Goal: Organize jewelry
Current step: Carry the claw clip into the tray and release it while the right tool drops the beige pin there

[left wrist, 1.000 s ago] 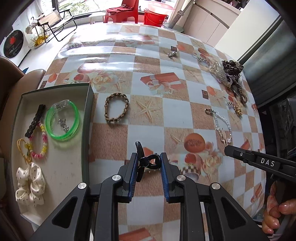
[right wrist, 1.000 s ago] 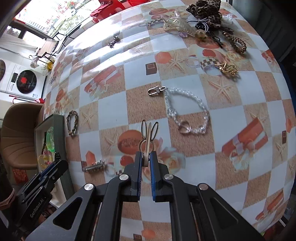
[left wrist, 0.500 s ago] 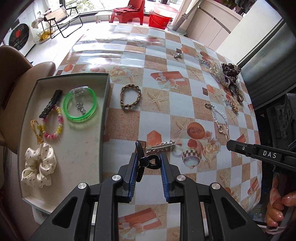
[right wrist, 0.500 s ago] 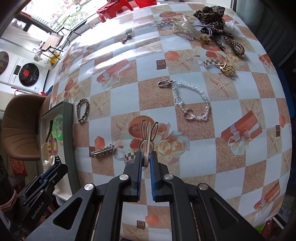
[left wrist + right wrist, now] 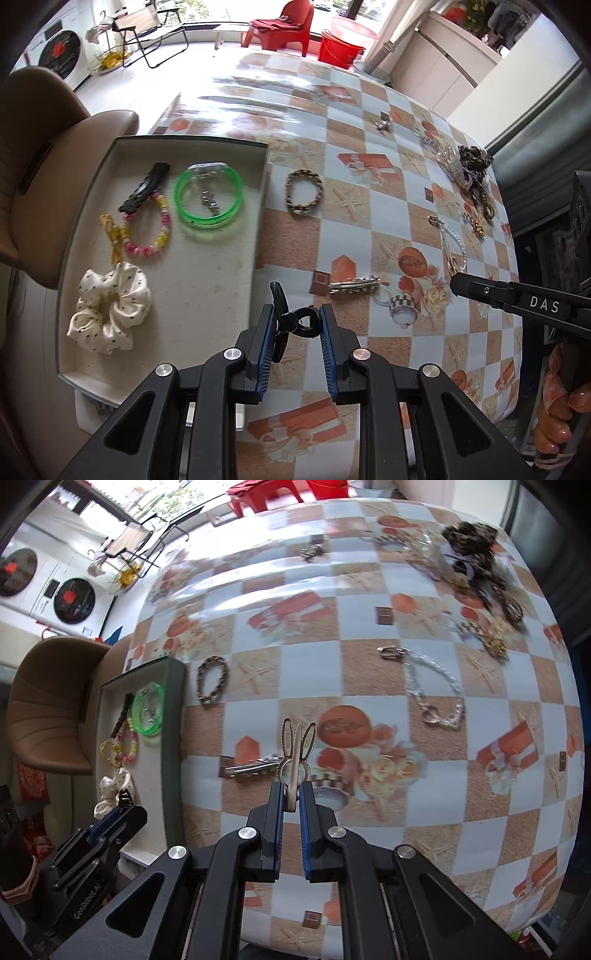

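Note:
My left gripper (image 5: 297, 325) is shut on a small black hair claw (image 5: 291, 315) and holds it above the table beside the grey tray's (image 5: 258, 206) right wall. The tray holds a green bangle (image 5: 209, 195), a bead bracelet (image 5: 155, 236), a black clip (image 5: 144, 186), a yellow tie and a white scrunchie (image 5: 110, 304). My right gripper (image 5: 291, 794) is shut on a metal rabbit-ear hair clip (image 5: 297, 747) above the table middle. A silver clip (image 5: 354, 286), a braided bracelet (image 5: 303, 191) and a crystal chain (image 5: 436, 694) lie on the table.
A pile of scrunchies and hair ties (image 5: 476, 557) lies at the table's far right, with a small charm (image 5: 382, 123) farther back. A brown chair (image 5: 48, 177) stands left of the tray. The right gripper also shows in the left wrist view (image 5: 458, 286).
Both grippers have pulled back and up from the table and shifted left toward the tray, each keeping its clip. More of the tray now shows in both views.

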The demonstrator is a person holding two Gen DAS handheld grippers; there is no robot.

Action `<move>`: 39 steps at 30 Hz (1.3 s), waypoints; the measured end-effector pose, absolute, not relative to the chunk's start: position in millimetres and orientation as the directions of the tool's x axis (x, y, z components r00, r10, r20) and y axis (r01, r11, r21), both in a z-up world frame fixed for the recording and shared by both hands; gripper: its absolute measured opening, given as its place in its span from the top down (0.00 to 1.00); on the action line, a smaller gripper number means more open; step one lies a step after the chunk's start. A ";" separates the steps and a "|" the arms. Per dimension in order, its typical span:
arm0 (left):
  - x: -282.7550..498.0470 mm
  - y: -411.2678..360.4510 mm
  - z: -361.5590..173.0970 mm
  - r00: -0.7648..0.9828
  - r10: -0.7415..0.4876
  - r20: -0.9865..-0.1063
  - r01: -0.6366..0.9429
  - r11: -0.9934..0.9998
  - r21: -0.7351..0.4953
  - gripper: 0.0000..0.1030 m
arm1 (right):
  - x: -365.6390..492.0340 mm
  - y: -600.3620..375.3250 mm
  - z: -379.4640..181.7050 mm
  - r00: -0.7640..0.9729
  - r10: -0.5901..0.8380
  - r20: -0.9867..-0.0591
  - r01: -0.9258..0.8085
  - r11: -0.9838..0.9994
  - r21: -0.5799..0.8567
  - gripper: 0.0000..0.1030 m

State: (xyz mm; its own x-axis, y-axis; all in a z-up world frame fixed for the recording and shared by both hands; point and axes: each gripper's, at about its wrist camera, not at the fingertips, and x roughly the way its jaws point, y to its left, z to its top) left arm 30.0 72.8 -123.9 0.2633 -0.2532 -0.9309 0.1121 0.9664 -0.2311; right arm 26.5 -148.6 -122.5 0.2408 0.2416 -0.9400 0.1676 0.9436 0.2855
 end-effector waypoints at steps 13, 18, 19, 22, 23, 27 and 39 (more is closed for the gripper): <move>12.3 137.3 -140.4 0.263 -0.205 -0.943 -0.010 0.976 -0.216 0.74 | 42.4 -68.1 -116.0 0.213 0.286 -0.934 0.008 0.955 0.295 0.92; 2.7 160.2 -152.3 0.249 -0.184 -0.951 -0.056 0.977 -0.204 0.74 | 47.7 -34.6 -117.0 0.191 0.305 -0.933 -0.062 0.952 0.299 0.92; 1.0 164.4 -155.1 0.245 -0.180 -0.953 -0.064 0.978 -0.201 0.74 | 48.2 -29.3 -117.9 0.187 0.308 -0.933 -0.074 0.951 0.299 0.92; -4.0 175.3 -163.3 0.234 -0.170 -0.957 -0.085 0.977 -0.195 0.74 | 49.3 -10.0 -121.4 0.168 0.315 -0.934 -0.114 0.948 0.299 0.92; -5.2 178.2 -165.8 0.231 -0.168 -0.958 -0.092 0.977 -0.193 0.74 | 49.5 -3.1 -123.2 0.161 0.316 -0.935 -0.128 0.946 0.298 0.92; -9.4 188.2 -176.1 0.218 -0.156 -0.963 -0.115 0.976 -0.185 0.74 | 50.4 18.2 -130.0 0.136 0.319 -0.938 -0.170 0.940 0.295 0.92; -3.5 199.1 -197.7 0.203 -0.114 -0.972 -0.145 0.979 -0.145 0.74 | 66.1 50.6 -149.8 0.091 0.304 -0.948 -0.241 0.931 0.275 0.92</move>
State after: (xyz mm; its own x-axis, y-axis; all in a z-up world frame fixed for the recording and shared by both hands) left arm -3.5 199.1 -197.7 0.2029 -0.1144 -0.9725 -0.1453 0.9786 -0.1455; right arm 66.1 50.6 -149.8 0.0910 0.3041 -0.9483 -0.2406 0.9307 0.2754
